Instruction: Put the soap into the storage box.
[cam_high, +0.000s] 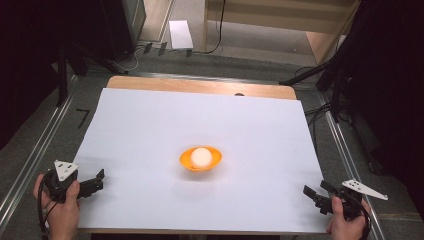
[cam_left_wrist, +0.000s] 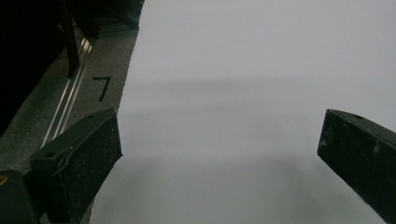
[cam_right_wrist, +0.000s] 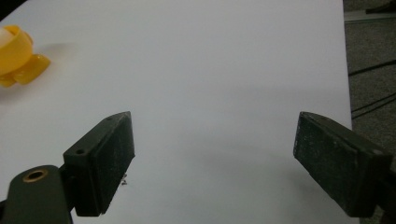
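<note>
High view: white ball (cam_high: 201, 156) already in orange bowl (cam_high: 200, 160) mid-sheet — left gripper (cam_high: 98, 180) and right gripper (cam_high: 312, 191) both spread, empty, parked well apart at near corners; apparently little left to do.

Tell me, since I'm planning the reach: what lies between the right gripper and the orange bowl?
Nothing: in the high view only bare white sheet separates the right gripper from the orange bowl.
</note>
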